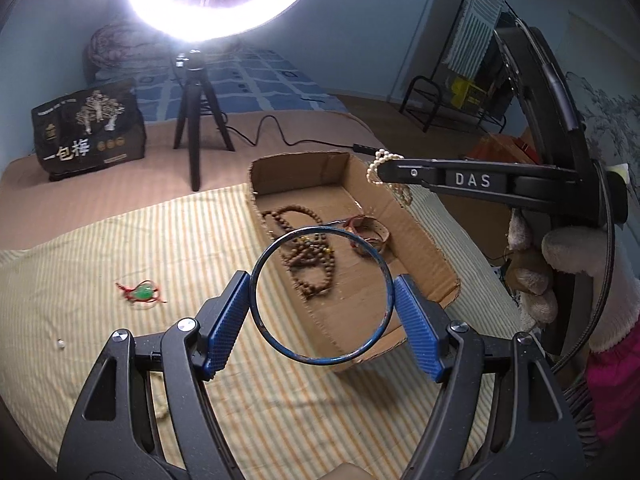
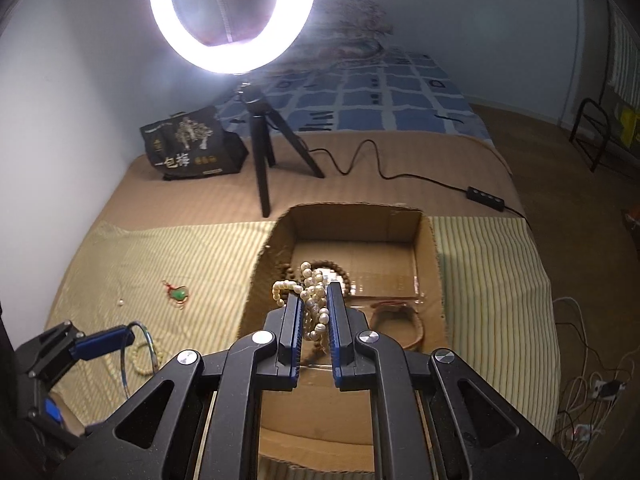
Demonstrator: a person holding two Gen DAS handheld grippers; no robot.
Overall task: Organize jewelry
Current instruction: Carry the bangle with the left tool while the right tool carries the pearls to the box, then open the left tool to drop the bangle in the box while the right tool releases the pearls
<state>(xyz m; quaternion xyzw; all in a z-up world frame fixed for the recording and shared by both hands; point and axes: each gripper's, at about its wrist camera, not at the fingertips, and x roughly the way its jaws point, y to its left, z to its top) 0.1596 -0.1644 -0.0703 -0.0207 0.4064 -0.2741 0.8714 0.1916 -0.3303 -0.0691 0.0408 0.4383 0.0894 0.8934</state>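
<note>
Left gripper (image 1: 322,300) clamps a thin blue metal bangle (image 1: 256,280); right gripper (image 2: 313,320) clenches a white pearl strand (image 2: 310,294) above the shallow cardboard box (image 2: 352,220), green pendant (image 2: 179,294) at nine o'clock.

Blue bangle (image 1: 322,297): thin round ring, paint worn in spots, held upright between the blue pads of the left tongs (image 1: 322,308), above the near end of the box.
Pearl strand (image 2: 311,304): cream beads bunched in loops, pinched in the right tongs (image 2: 313,312), hanging over the box.
Cardboard box (image 1: 416,224): shallow, open-topped, on the striped cloth over the bed.
Brown bead strand (image 1: 308,256): coiled loosely on the box floor.
Brown band with red cord (image 1: 370,234): inside the box, beside the beads.
Green pendant (image 1: 143,292): on red cord, lying on the cloth left of the box.
Pale bead bracelet (image 2: 145,358): on the cloth near the box's left side.
</note>
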